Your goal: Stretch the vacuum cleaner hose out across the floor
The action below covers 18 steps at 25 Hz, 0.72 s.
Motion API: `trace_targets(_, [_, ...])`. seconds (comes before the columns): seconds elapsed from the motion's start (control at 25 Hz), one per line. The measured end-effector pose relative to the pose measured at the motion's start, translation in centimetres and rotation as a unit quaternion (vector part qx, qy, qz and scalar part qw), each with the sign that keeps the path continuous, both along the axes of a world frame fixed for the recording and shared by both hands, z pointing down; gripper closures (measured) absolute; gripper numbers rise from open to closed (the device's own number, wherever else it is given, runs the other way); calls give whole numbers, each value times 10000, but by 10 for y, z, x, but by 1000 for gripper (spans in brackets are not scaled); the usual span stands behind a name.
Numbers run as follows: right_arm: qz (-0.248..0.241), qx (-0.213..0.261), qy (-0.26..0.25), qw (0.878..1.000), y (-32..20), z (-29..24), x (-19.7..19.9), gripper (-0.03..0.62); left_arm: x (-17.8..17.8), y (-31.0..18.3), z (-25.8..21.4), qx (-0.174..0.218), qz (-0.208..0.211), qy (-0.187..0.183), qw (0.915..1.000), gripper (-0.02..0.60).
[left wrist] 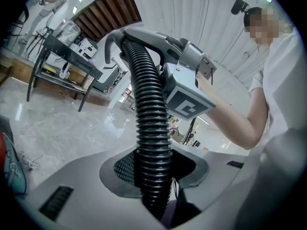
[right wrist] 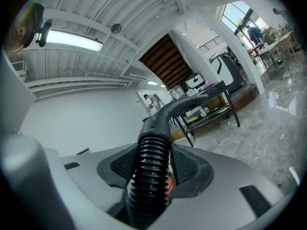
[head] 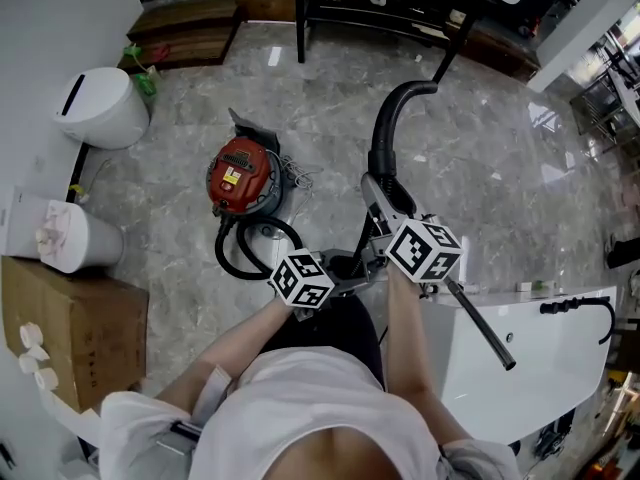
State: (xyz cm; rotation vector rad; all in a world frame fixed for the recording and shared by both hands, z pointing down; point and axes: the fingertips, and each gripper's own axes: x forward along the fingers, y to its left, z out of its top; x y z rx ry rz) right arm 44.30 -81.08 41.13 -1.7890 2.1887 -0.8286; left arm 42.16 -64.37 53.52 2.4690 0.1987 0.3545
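- Left gripper [left wrist: 152, 169] grips the ribbed hose [left wrist: 149, 119], which rises from its pads.
- Right gripper [right wrist: 152, 176] clamps the hose just behind its rigid cuff [right wrist: 154, 128].
- Slack loops floorward, left of both, to the vacuum cleaner [head: 240, 175].

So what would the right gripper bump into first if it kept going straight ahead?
Past the hose that the right gripper holds, probably the black table far ahead, but depth is unclear.

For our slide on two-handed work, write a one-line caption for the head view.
Left tongs and right tongs grip the black hose; red vacuum cleaner on the floor.
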Motion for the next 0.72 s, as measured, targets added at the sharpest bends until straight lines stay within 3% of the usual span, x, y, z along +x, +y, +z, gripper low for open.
trace_targets(0.72, [-168,-77,-56,9998,16,6,-13,385,-9,18,3,-24,-38,27,10000,416])
